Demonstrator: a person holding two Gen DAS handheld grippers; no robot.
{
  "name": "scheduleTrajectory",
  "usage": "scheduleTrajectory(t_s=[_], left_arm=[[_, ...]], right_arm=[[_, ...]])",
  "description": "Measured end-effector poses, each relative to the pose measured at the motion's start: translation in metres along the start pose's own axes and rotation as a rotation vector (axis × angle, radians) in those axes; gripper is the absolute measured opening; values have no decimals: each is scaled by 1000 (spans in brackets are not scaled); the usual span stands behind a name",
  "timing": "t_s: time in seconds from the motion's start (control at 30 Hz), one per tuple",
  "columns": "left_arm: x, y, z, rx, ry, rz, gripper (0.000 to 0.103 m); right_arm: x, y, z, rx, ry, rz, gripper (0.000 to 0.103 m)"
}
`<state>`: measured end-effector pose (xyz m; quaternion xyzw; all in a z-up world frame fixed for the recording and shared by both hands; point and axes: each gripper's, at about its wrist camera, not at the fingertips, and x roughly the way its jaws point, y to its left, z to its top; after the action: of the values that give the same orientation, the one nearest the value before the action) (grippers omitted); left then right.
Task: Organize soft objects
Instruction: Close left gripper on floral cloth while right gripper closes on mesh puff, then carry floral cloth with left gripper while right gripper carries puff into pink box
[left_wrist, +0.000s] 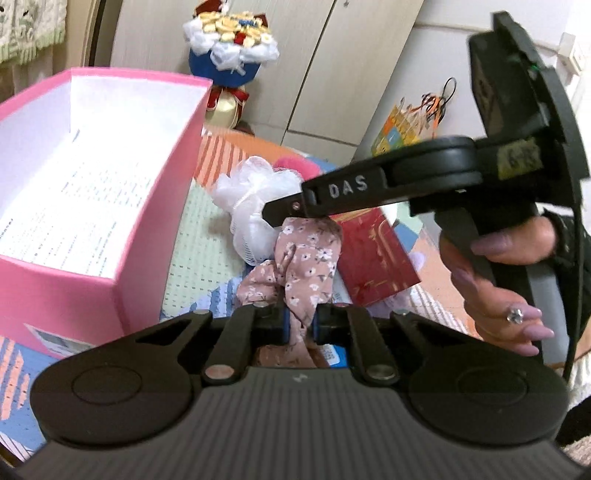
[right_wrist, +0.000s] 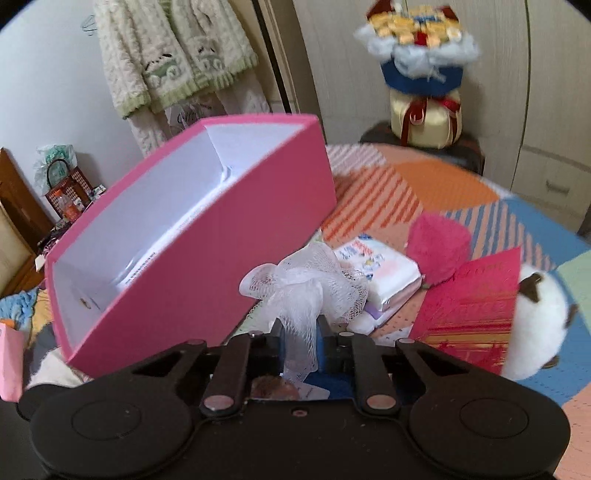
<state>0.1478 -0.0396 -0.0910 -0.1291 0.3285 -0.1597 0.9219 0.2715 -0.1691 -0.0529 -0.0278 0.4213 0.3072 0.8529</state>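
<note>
My left gripper (left_wrist: 300, 325) is shut on a pink floral fabric scrunchie (left_wrist: 295, 266), held just right of the open pink box (left_wrist: 140, 206). My right gripper (right_wrist: 301, 343) is shut on a white mesh bath pouf (right_wrist: 306, 284); in the left wrist view the right gripper (left_wrist: 275, 212) reaches in from the right with the pouf (left_wrist: 251, 199) at its tip. In the right wrist view the pink box (right_wrist: 229, 236) is close on the left, its white inside holding only a printed sheet.
On the patterned bedspread (right_wrist: 436, 177) lie a fluffy magenta item (right_wrist: 437, 247), a red envelope (right_wrist: 476, 310), a white plush (right_wrist: 539, 325) and a tissue pack (right_wrist: 384, 269). A bouquet (right_wrist: 421, 48) stands behind; wardrobe doors (left_wrist: 332, 74) are beyond.
</note>
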Motion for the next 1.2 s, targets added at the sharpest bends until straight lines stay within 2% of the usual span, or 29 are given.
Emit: scheduleTrajectory(t_s=[0.13, 0.37, 0.63, 0.73, 0.93, 1.1, 1.2], left_arm=[[-20, -3, -7, 34, -32, -22, 10], [-40, -7, -11, 83, -25, -47, 10], [-52, 1, -13, 74, 50, -94, 10], [-60, 4, -18, 89, 66, -87, 10], [-77, 9, -22, 135, 107, -85, 10], [-99, 12, -25, 217, 97, -49, 10], [-113, 19, -23, 236, 121, -40, 10]], right_arm=[[-24, 11, -8, -44, -72, -52, 19], [-54, 7, -29, 2, -136, -132, 19], [-68, 14, -57, 29, -102, -182, 19], [-72, 21, -70, 29, -83, -182, 19], [-85, 39, -95, 50, -64, -127, 19], [-93, 60, -106, 33, -24, -77, 19], [-97, 78, -108, -5, -14, -76, 19]])
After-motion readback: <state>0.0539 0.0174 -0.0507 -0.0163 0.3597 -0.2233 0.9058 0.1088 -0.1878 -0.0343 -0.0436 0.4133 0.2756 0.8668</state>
